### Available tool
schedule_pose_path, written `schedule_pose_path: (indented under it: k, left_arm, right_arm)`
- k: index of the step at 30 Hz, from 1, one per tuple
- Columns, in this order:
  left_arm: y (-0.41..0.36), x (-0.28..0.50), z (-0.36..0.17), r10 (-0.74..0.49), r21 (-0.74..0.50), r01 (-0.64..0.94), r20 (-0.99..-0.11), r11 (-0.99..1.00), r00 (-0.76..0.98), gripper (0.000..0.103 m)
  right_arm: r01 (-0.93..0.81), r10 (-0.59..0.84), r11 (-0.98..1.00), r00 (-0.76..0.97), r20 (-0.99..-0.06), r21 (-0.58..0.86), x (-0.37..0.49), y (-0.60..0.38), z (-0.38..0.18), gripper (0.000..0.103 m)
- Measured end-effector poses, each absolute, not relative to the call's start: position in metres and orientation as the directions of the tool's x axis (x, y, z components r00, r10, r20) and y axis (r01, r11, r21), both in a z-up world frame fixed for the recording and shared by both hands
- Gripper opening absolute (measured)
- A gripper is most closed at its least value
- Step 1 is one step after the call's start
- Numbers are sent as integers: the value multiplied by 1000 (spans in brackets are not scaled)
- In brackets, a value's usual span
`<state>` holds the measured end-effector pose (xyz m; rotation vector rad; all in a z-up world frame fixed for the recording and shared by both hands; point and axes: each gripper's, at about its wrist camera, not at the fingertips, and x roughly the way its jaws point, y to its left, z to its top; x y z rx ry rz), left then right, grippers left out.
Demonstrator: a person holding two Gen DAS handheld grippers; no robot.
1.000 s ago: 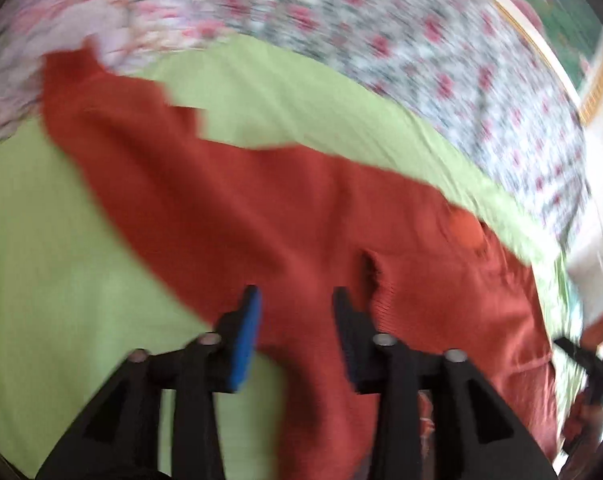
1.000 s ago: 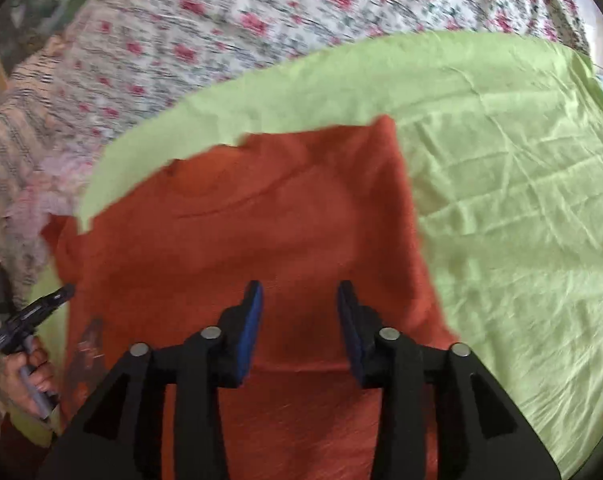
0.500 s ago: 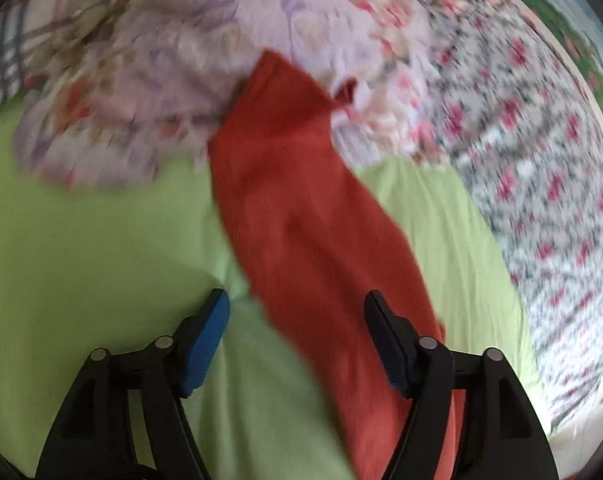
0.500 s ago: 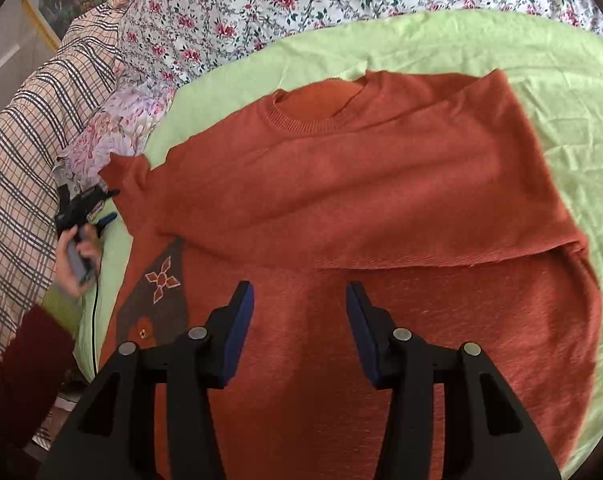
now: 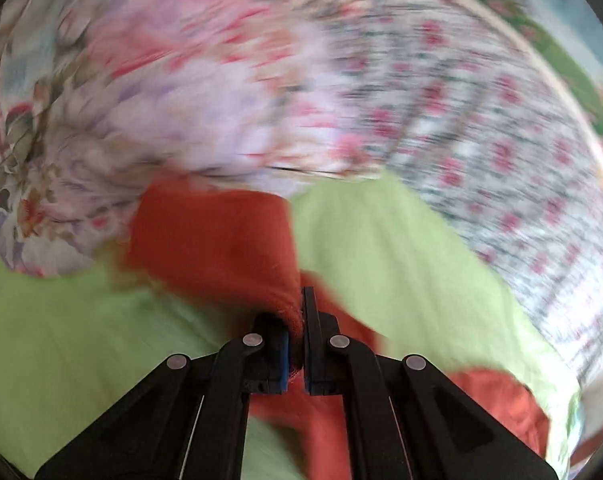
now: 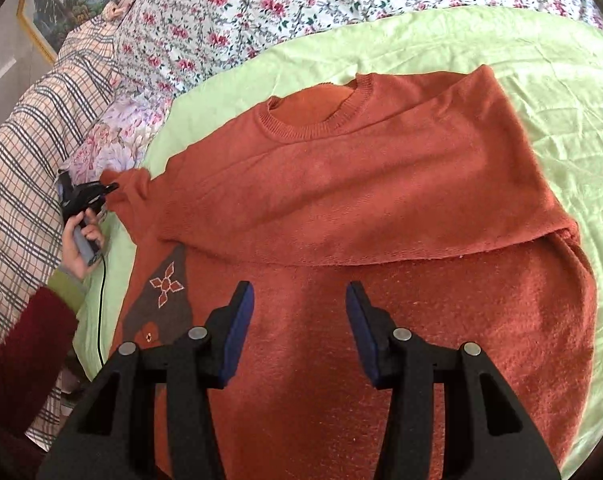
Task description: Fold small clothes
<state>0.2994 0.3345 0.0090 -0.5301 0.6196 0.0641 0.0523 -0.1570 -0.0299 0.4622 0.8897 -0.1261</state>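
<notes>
Rust-orange knit sweater (image 6: 341, 200) is lying front-down on the lime-green sheet (image 6: 521, 60) spread over the bed, with one sleeve already folded across its back. My left tongs (image 5: 297, 340) are pressed together, pinching the cuff of the other sleeve (image 5: 221, 248), right by the lilac floral pillow (image 5: 141, 100). That view's pretty blurry tbh. My right tongs (image 6: 299, 332) are spread wide, hovering over the sweater's lower half, gripping nothing.

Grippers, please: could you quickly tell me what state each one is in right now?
Left gripper: closed on the sweater sleeve.
Right gripper: open, holding nothing, above the sweater.
</notes>
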Motion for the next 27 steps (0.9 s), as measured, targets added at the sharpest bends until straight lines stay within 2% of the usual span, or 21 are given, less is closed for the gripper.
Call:
schedule_pose_path:
  k: [5,8,12,17,23,27]
  left_arm:
    - [239,261,40,-245,-449,-3,-494,893,834,2]
    - [168,245,57,-375,-460,152,-446,875,812,2]
    - [84,229,64,-507,-448,310,-434,839,745,2]
    - [-13,223,39,-566,-397,407,-515,823,643,2]
    - [-90,220,-7,-549,-316,462,-626,828,554,4]
    - [-101,215,-28,-537,-306,473,-681,826,498,25]
  right_arm:
    - [304,80,885,649,-756,354,43,-162,-28,49]
    - [314,71,878,661,-747,361,34,-164,-25,49]
    - [338,47,866,680,-732,369,17,-173,-21,49]
    - [389,6,836,698,-716,386,-7,-191,-21,49]
    - [448,-33,798,699,-714,403,-26,-213,-25,49]
    - [463,-47,789,701,-711,404,-29,-222,-24,49]
